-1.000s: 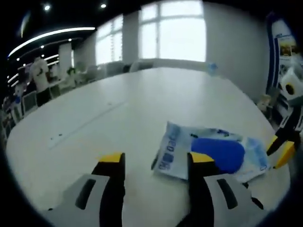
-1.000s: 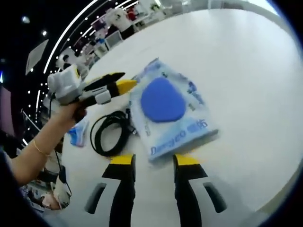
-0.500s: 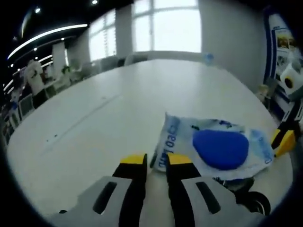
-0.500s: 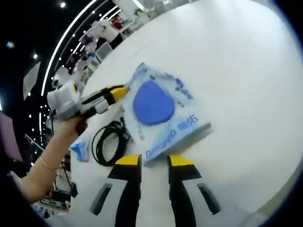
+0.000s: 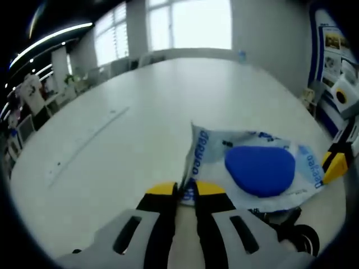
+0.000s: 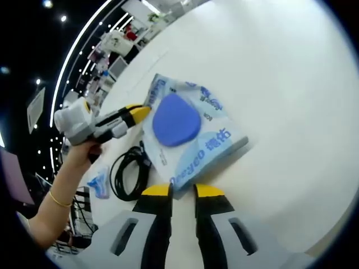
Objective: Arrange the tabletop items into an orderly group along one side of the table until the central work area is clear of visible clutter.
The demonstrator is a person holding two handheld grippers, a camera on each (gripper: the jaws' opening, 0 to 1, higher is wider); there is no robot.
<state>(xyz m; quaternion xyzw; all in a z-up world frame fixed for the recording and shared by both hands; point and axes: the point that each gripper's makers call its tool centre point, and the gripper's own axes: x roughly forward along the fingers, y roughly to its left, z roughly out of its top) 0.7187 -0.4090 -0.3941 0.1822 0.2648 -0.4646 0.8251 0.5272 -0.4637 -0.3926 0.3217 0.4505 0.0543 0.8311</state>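
A white-and-blue plastic package (image 5: 255, 168) with a blue oval printed on it lies on the white table (image 5: 140, 106). My left gripper (image 5: 186, 189) is shut on the package's near corner. In the right gripper view the same package (image 6: 185, 131) lies ahead, and my right gripper (image 6: 182, 190) is shut on its lower edge. The left gripper (image 6: 143, 111), held by a hand, meets the package's far-left corner there. The right gripper's yellow tip (image 5: 331, 165) shows at the package's right end.
A coiled black cable (image 6: 129, 174) lies beside the package, partly tucked under it (image 5: 280, 216). A small blue packet (image 6: 100, 185) sits left of the cable. The table (image 6: 280, 84) stretches wide beyond. Shelves (image 5: 336, 84) stand to the right.
Both grippers have shut: the left jaws closed on the package's corner, the right jaws on its edge. Both cameras have moved closer to the package.
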